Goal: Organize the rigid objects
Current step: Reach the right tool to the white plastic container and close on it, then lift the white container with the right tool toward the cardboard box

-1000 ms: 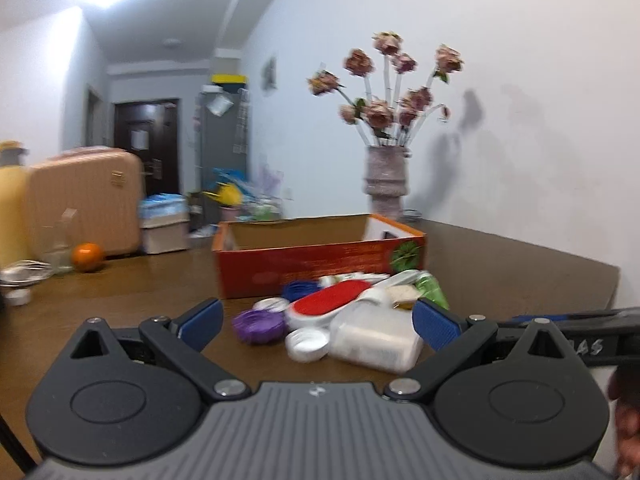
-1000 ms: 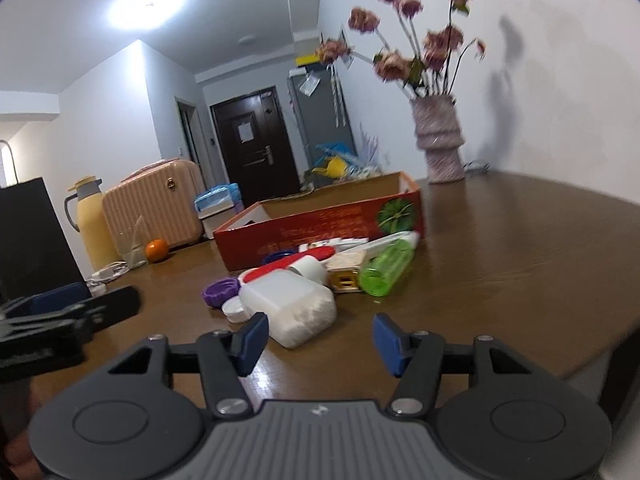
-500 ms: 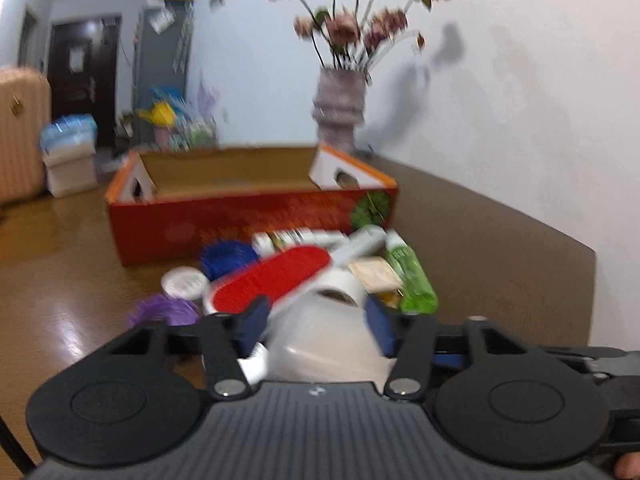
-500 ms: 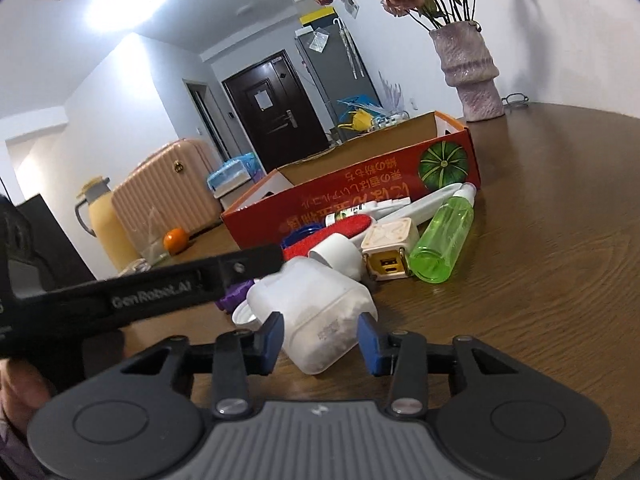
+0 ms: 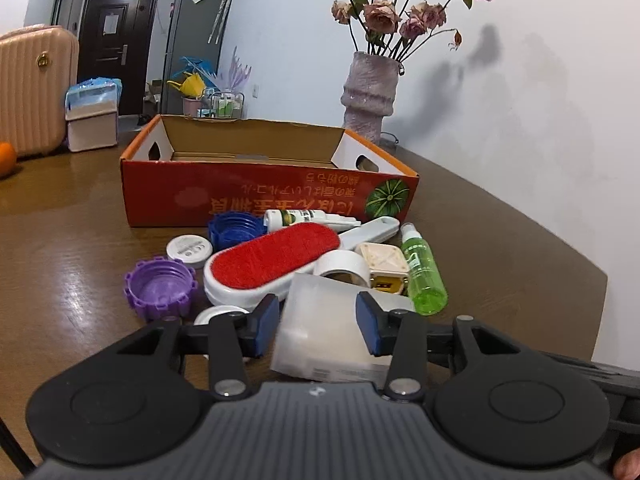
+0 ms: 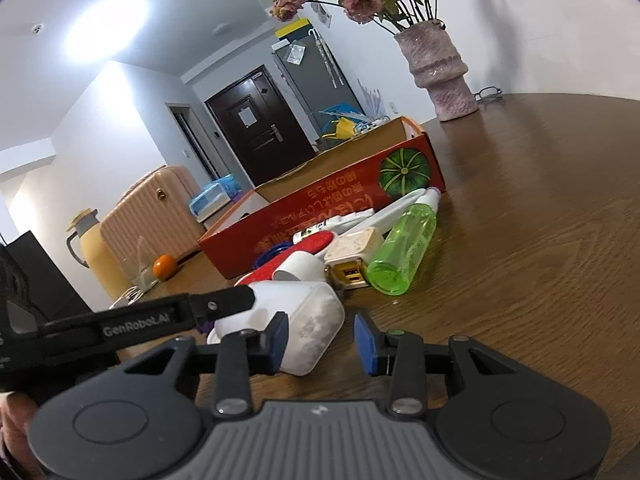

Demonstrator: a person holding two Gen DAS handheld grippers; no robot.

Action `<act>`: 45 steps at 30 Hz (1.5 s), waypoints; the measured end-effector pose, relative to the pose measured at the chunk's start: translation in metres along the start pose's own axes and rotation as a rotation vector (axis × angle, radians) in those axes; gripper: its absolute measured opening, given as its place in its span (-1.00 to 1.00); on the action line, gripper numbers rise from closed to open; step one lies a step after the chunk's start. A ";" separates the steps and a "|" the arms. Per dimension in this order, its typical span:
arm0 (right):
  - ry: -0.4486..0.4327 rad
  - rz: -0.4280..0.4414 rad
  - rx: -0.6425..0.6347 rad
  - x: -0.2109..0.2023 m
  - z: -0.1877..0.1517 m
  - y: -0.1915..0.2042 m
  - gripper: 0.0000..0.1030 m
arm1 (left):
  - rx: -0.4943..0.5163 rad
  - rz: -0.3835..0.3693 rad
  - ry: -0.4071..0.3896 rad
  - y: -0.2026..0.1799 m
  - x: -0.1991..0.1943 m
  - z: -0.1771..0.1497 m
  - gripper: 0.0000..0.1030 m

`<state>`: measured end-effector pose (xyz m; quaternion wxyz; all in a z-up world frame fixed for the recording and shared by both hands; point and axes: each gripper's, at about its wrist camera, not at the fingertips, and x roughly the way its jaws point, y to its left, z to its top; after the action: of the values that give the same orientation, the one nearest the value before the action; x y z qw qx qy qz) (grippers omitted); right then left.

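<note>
Plastic jar point(image 5: 328, 320) on brown wood table point(image 5: 500, 248), orange box point(image 5: 260, 196), white walls

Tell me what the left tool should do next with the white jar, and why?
Probably lift the jar a little, clear of the pile. The left tool has just been closing with the jar between its pads, which now press its sides. The brush and bottle crowd it, so sliding could knock them; the box behind is open.
</note>
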<state>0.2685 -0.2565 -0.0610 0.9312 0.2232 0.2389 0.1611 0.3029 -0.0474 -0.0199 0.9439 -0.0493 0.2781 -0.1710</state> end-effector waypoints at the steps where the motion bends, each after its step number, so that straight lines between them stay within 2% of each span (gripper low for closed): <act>1: 0.001 0.003 -0.003 0.001 0.001 0.000 -0.29 | 0.001 -0.001 0.001 -0.002 -0.001 -0.001 -0.08; 3: -0.004 0.009 -0.014 0.002 0.002 0.000 -0.29 | -0.001 -0.017 0.007 -0.006 -0.004 -0.003 -0.11; 4: 0.001 0.013 -0.015 0.003 0.003 0.001 -0.29 | -0.008 -0.022 0.009 -0.008 -0.005 -0.004 -0.27; 6: 0.008 0.039 0.000 0.005 0.004 -0.001 -0.38 | -0.040 -0.032 0.014 -0.008 -0.008 -0.006 -0.33; 11: 0.010 0.050 0.017 0.003 0.004 -0.005 -0.42 | -0.149 -0.046 0.018 -0.007 -0.016 -0.012 -0.35; 19: 0.037 0.048 -0.009 -0.038 -0.011 0.000 -0.46 | -0.210 -0.082 0.030 -0.020 -0.059 -0.046 -0.35; 20: 0.041 0.051 0.003 -0.040 -0.011 -0.002 -0.46 | -0.209 -0.077 0.032 -0.020 -0.059 -0.048 -0.33; 22: 0.045 0.043 0.026 -0.041 -0.011 -0.004 -0.42 | -0.209 -0.061 0.020 -0.017 -0.057 -0.049 -0.12; 23: 0.048 0.037 0.029 -0.040 -0.010 -0.004 -0.39 | -0.208 -0.050 0.017 -0.016 -0.056 -0.048 -0.09; 25: 0.053 0.028 0.015 -0.039 -0.009 -0.001 -0.40 | -0.207 -0.065 0.021 -0.013 -0.053 -0.048 -0.08; 28: 0.064 0.051 0.033 -0.035 -0.009 -0.002 -0.41 | -0.253 -0.159 0.059 -0.005 -0.044 -0.048 -0.03; 34: 0.065 0.056 0.048 -0.029 -0.006 -0.005 -0.41 | -0.268 -0.182 0.038 0.003 -0.038 -0.048 -0.13; 36: 0.064 0.055 0.059 -0.026 -0.004 -0.007 -0.33 | -0.268 -0.195 0.038 0.005 -0.037 -0.047 -0.14; 39: 0.058 0.046 0.078 -0.020 -0.006 -0.009 -0.17 | -0.258 -0.168 0.026 0.008 -0.032 -0.044 0.07; 40: 0.056 0.044 0.077 -0.018 -0.005 -0.009 -0.17 | -0.258 -0.171 0.026 0.010 -0.030 -0.044 0.09; 41: 0.056 0.044 0.081 -0.017 -0.005 -0.009 -0.17 | -0.272 -0.183 0.031 0.012 -0.028 -0.043 0.07; 43: 0.060 0.044 0.096 -0.014 -0.005 -0.009 -0.17 | -0.302 -0.227 0.032 0.016 -0.026 -0.042 -0.19; 45: 0.069 0.046 0.104 -0.013 -0.003 -0.009 -0.19 | -0.288 -0.215 0.027 0.014 -0.028 -0.042 -0.20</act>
<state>0.2582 -0.2682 -0.0629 0.9057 0.2710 0.2736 0.1774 0.2620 -0.0247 -0.0436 0.8996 -0.2113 0.3053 -0.2299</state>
